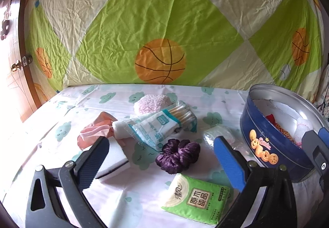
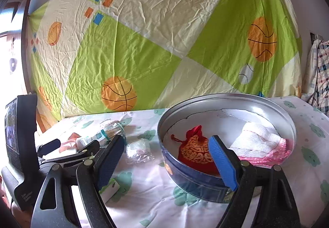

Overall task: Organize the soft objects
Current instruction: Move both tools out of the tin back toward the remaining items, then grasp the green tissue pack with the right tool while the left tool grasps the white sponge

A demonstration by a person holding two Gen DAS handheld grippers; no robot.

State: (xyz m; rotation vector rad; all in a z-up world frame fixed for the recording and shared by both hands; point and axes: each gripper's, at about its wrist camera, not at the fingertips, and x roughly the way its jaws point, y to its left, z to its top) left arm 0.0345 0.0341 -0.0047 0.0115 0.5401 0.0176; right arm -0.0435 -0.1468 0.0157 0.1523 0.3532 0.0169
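Observation:
My left gripper (image 1: 162, 158) stands open, and a purple velvet scrunchie (image 1: 178, 155) lies on the bed between its fingers, untouched. A green tissue pack (image 1: 196, 199) lies nearer, a cotton swab pack (image 1: 164, 125), a pink cloth (image 1: 96, 131) and a fluffy pink pad (image 1: 151, 102) farther off. The round blue tin (image 1: 273, 145) sits at the right. My right gripper (image 2: 168, 162) is open and empty at the rim of the tin (image 2: 226, 184). Inside the tin lie a red and gold pouch (image 2: 195, 147) and a white and pink knitted cloth (image 2: 261, 143).
A white box (image 1: 115, 158) lies under the left finger. A clear plastic wrapper (image 2: 139, 151) sits left of the tin. A basketball-print sheet (image 1: 164, 22) hangs behind the bed. The left gripper's body (image 2: 22, 145) shows at the left edge of the right wrist view.

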